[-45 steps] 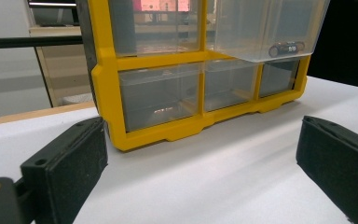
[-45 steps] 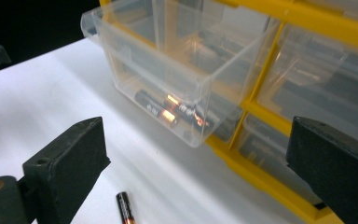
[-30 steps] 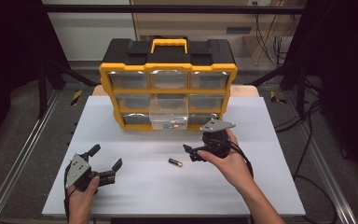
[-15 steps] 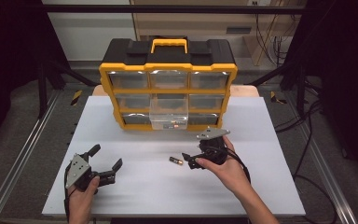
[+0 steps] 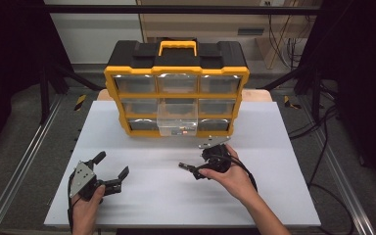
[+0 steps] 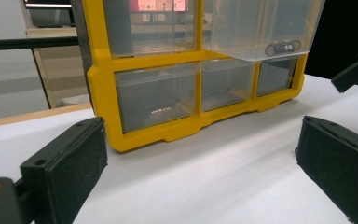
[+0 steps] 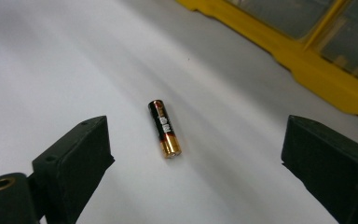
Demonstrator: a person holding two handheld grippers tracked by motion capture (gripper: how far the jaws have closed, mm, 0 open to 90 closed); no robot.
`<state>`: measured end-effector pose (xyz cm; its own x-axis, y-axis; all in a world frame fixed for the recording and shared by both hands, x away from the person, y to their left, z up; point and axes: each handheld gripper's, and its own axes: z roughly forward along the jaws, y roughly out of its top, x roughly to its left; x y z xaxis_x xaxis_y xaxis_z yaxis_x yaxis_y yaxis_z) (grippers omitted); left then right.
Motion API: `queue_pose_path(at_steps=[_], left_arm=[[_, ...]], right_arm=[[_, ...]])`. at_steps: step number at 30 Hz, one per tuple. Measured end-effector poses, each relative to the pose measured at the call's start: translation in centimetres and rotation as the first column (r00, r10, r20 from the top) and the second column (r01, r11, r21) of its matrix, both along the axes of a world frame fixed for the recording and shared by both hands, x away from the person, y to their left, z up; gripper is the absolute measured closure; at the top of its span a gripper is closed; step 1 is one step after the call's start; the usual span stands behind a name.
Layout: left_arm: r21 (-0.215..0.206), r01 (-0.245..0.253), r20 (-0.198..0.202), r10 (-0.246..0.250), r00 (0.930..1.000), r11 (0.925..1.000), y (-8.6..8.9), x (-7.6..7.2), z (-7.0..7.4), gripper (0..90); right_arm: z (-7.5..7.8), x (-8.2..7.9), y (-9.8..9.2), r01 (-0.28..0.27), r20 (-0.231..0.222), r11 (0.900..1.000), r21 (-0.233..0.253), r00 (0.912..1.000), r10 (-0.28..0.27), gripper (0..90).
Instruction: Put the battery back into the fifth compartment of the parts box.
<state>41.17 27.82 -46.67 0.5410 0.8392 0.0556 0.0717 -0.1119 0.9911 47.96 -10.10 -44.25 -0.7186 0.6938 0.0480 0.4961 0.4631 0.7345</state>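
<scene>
Black-and-gold AA battery (image 7: 165,129) lying flat on white surface (image 5: 176,196), right gripper (image 7: 196,163) hovering over it, fingers spread wide. Left gripper (image 5: 108,171) idling, fingers apart. Battery judged light, rigid, smooth, prone to rolling; pinching mid-body across casing advised.

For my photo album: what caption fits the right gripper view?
Open right claw poised over a battery lying on the white table.
</scene>
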Motion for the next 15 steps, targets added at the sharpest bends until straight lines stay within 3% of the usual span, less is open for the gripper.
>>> queue_pose_path(at_steps=[6, 15], left_arm=[[0.000, 0.001, 0.000, -0.001, 1.0000, 1.0000, 0.0, 0.0, 0.0, 1.8], [-0.005, 0.002, -0.002, -0.002, 1.0000, 1.0000, 0.0, 0.1, 0.0, 1.8]], right_arm=[[-1.4, 0.4, 1.3, -0.025, -0.035, 0.999, -0.041, 0.9991, 0.024, 14.4], [-2.9, 1.0, 2.9, -0.070, -0.042, 0.993, -0.092, 0.9969, 0.066, 37.7]])
